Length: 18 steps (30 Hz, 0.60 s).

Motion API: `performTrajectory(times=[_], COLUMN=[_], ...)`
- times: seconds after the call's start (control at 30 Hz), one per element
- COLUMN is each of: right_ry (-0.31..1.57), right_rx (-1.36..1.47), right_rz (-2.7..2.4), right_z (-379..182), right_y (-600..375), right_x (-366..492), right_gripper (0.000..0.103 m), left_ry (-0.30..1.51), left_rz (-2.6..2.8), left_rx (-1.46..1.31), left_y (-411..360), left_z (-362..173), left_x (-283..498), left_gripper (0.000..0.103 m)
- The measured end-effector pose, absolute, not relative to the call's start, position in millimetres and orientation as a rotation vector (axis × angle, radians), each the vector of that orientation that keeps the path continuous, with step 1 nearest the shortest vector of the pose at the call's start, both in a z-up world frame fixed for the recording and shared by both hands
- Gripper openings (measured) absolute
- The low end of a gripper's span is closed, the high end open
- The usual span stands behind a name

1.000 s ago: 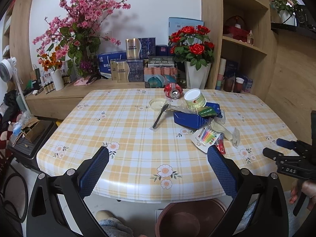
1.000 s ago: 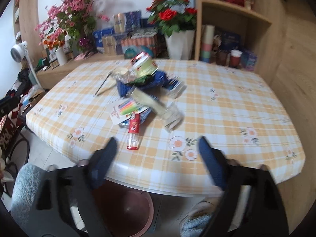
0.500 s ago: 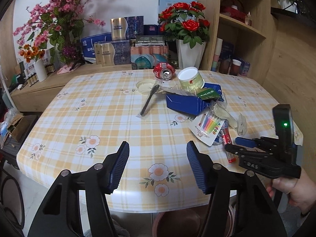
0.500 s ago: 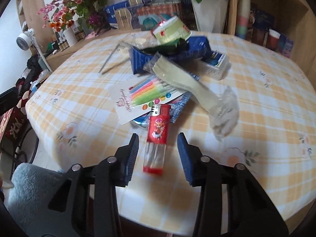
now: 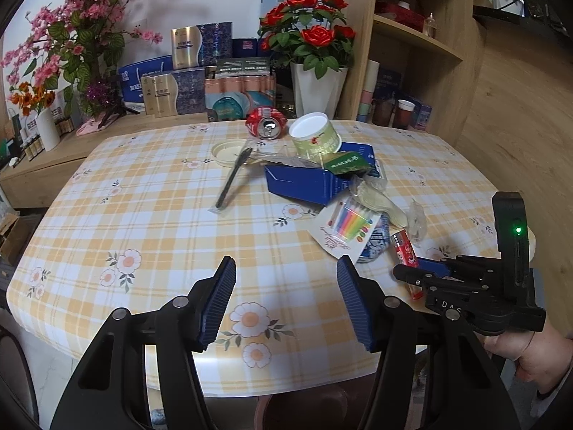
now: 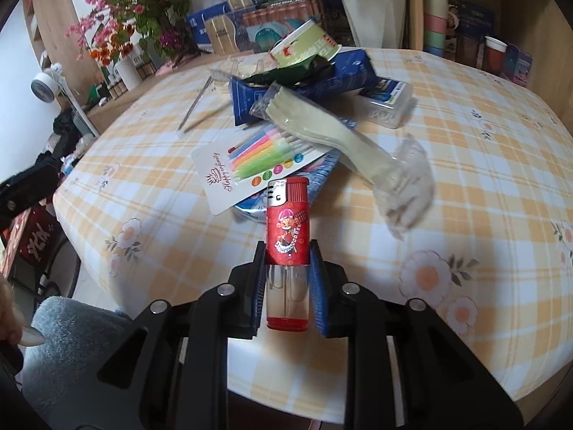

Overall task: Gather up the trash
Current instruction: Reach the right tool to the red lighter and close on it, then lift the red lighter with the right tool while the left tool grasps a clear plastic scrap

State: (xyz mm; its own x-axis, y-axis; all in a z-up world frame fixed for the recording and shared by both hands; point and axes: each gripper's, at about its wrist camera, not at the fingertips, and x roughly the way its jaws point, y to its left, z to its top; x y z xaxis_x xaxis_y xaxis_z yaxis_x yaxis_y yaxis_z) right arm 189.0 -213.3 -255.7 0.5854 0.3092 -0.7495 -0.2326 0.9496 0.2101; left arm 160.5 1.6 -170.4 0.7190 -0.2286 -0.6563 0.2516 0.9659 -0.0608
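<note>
A: What does the right gripper (image 6: 288, 279) have?
B: A red lighter (image 6: 288, 251). Its jaws are clamped on the clear lower half. The lighter lies flat on the worktop (image 6: 483, 186), near the front edge. It has a cartoon figure on its label.

A: And the left gripper (image 5: 286, 301)?
B: Its jaws are wide apart and hold nothing. It hangs over the front edge of the worktop, left of the right gripper.

A: What other trash is there?
B: Just behind the lighter is a card (image 6: 250, 165) of bright candles. It says "Happy Birthday" in curly letters. A plastic fork (image 6: 322, 132) in a clear wrapper lies next to it. Behind those is a blue box (image 5: 308, 179) with a paper cup (image 5: 315, 138) tipped on top. A red can (image 5: 266, 127) lies on its side near the back edge. A black pen (image 5: 232, 175) and a round lid (image 5: 227, 150) sit left of the box.

A: Any writing on the grippers?
B: The right one says "DAS" in the left view.
</note>
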Motion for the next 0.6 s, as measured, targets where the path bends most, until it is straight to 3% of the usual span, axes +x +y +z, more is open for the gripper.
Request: performTrajectory(times=[0.6], right_ry=[0.793], right_rx=[0.185], right_rz=[0.233], right_z=[-232], right_y=[-274], right_x=[161], right_gripper=[0.026], left_ry=[0.77], left_rz=[-0.392], left_rx=[-0.005], left_y=[-52], left_z=[-170], left_x=[183], left_gripper=[0.057])
